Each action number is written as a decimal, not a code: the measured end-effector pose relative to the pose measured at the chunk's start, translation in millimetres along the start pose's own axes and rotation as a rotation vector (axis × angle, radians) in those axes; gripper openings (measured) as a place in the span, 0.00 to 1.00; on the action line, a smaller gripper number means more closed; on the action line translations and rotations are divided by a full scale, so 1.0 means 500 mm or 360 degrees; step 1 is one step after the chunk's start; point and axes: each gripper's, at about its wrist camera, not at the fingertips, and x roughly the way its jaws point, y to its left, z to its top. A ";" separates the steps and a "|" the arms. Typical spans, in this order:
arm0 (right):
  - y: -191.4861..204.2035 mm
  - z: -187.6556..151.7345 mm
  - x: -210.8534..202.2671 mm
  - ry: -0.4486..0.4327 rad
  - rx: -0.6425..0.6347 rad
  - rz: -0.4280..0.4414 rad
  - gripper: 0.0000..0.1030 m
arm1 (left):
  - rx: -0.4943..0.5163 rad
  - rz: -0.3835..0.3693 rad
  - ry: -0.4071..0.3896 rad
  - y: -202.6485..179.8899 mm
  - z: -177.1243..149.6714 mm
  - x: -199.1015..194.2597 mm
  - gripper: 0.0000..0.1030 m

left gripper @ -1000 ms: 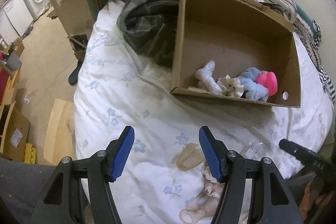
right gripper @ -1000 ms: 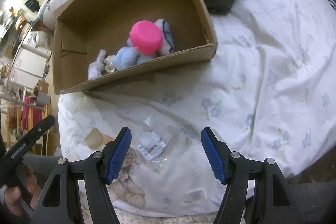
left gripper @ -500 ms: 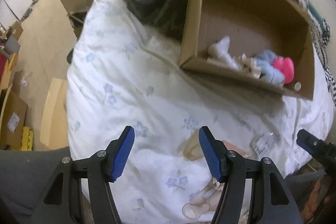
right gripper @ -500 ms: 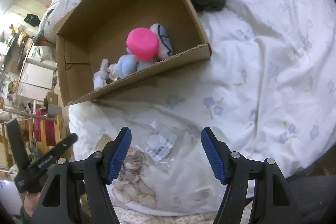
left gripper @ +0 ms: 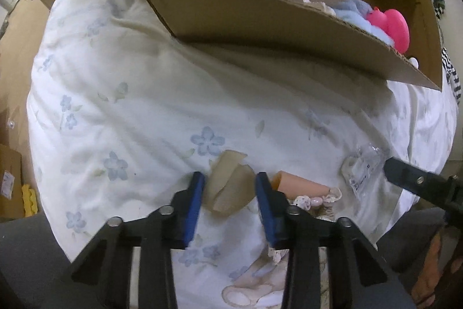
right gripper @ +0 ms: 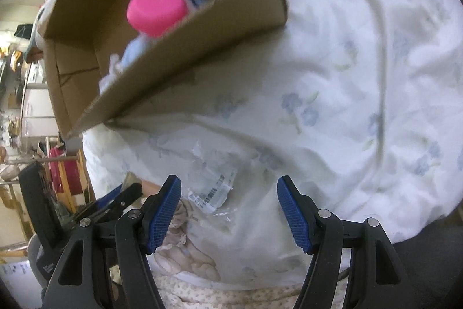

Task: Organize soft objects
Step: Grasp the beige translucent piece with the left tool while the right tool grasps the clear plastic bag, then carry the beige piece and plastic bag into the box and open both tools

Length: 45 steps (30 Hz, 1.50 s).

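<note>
1. I am seeing my left gripper (left gripper: 229,194) pointing straight down at the floral duvet (left gripper: 150,94); its jaws have just been closing around a beige soft piece (left gripper: 228,187), the blue pads beside it, contact unclear.
2. My right gripper (right gripper: 228,210) is hovering released over a clear plastic packet (right gripper: 212,190).
3. The cardboard box (left gripper: 260,16) is holding a pink toy (left gripper: 390,25) and a pale blue plush (left gripper: 353,9).
</note>
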 end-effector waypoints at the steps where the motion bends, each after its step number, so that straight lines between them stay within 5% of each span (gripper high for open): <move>1: 0.005 0.002 0.010 0.0025 -0.0009 0.0005 0.71 | 0.0000 -0.0019 0.0001 0.000 0.003 0.000 0.18; 2: 0.010 0.003 0.020 0.0047 -0.0015 0.0008 0.71 | 0.0003 -0.0018 0.0005 -0.001 0.004 -0.001 0.11; 11: 0.057 0.005 0.066 0.0078 -0.0163 -0.0081 0.71 | -0.0041 -0.0051 -0.0110 0.011 -0.001 -0.049 0.07; 17: 0.088 -0.009 0.072 0.0069 -0.0308 -0.0145 0.40 | -0.0025 -0.0033 -0.0169 0.020 -0.012 -0.071 0.06; 22: 0.110 -0.024 0.069 0.0025 -0.0406 -0.0178 0.27 | -0.0023 -0.0017 -0.0193 0.027 0.004 -0.088 0.06; 30: 0.109 -0.043 -0.007 -0.0175 -0.0422 -0.0089 0.27 | -0.0082 0.0005 -0.0271 0.049 -0.006 -0.137 0.06; 45: 0.089 -0.048 -0.101 -0.0320 -0.0419 0.0009 0.27 | -0.0146 0.0025 -0.0464 0.060 -0.034 -0.206 0.06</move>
